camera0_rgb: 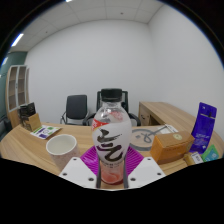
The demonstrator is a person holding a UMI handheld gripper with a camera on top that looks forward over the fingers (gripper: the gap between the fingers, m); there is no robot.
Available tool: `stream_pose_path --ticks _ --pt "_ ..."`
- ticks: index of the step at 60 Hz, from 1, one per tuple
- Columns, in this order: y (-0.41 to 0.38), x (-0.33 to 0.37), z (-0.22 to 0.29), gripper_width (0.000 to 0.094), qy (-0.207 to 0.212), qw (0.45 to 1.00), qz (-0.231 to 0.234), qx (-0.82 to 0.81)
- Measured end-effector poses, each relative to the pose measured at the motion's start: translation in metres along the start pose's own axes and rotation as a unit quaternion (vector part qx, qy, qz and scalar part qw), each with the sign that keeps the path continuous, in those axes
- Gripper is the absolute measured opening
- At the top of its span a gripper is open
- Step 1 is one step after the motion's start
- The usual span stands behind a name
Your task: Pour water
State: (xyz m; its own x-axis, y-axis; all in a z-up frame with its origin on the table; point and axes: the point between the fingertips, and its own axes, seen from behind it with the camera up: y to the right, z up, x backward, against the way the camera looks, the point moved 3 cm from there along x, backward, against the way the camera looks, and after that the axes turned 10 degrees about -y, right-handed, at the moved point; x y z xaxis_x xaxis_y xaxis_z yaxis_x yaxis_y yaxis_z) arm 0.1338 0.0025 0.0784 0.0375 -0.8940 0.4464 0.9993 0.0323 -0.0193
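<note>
Item: water bottle, held upright in gripper.

Gripper [112,172] fingers clamp the labelled plastic bottle [111,140] from both sides, level, apparently ready to tip; paper cup [61,152] near left on wooden table [25,150]; blue carton [204,125] right; office chairs [75,108] far.

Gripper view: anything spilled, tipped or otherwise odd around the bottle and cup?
Nothing stands out. The bottle is upright between the claw fingers, capped, with no water visible on the table. The paper cup stands upright beside it, apart from the bottle.
</note>
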Motion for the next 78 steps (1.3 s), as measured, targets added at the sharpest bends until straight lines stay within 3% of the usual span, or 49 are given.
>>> stream_pose_path --ticks 11,16,24,29,40,60,78 --pt "-0.001 -0.003 0.003 0.0305 0.003 1.0 0.002 0.007" --pt "-0.001 -0.003 0.003 0.0367 0.006 1.0 0.005 0.009" --pt "0.002 -0.004 -0.001 0.0558 -0.015 1.0 0.005 0.005" --pt "0.002 0.006 -0.002 0.0866 -0.044 0.999 -0.005 -0.007" --pt "-0.005 0.082 0.015 0.0859 -0.062 0.997 -0.033 -0.022" --pt "-0.079 0.298 0.01 0.0855 -0.121 0.991 -0.055 -0.018" --pt "-0.107 0.365 -0.006 0.086 -0.134 0.988 -0.07 -0.04"
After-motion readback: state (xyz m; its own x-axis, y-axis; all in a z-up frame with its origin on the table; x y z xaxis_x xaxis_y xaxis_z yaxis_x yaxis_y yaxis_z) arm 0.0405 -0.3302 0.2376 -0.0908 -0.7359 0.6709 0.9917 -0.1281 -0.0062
